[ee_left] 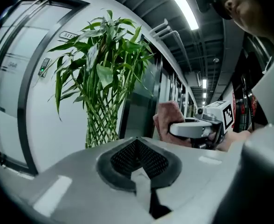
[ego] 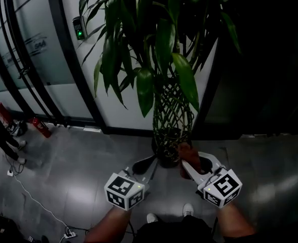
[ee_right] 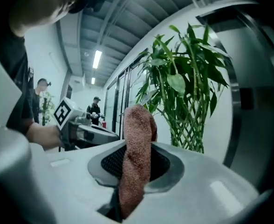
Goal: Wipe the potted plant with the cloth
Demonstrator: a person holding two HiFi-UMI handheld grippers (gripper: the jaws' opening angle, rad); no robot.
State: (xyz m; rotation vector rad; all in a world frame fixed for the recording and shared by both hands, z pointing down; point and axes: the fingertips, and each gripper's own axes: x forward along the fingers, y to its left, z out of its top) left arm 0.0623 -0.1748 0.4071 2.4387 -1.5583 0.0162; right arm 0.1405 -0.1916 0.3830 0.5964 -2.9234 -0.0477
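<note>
Right claw (ee_right: 136, 174) is pinched tight on the cloth (ee_right: 138, 139). The cloth is brown-pink and fuzzy like a towel. It is bunched into a long roll that sticks out past the claw tips and has a round end. Left claw (ee_left: 139, 164) is squeezed together with nothing in it. Its pads are dark and bumpy, set in smooth grey plastic. Each claw has a white cube (ego: 124, 190) with black square marks at its back.

The plant (ego: 154, 44) stands on the floor (ego: 78, 171), at the floor's far edge, close by the white wall (ego: 119, 116). Its leaves are long, pointed, green and shiny. Its thin stems (ego: 173, 110) are woven into a tube-shaped net with diamond holes. They go down into a dark round pot (ego: 166, 156). The floor is grey, smooth, shiny tile.

In the head view the cloth is low down, just beside the pot on its right side. I cannot tell if it touches. Left claw is near the pot on its left side.
</note>
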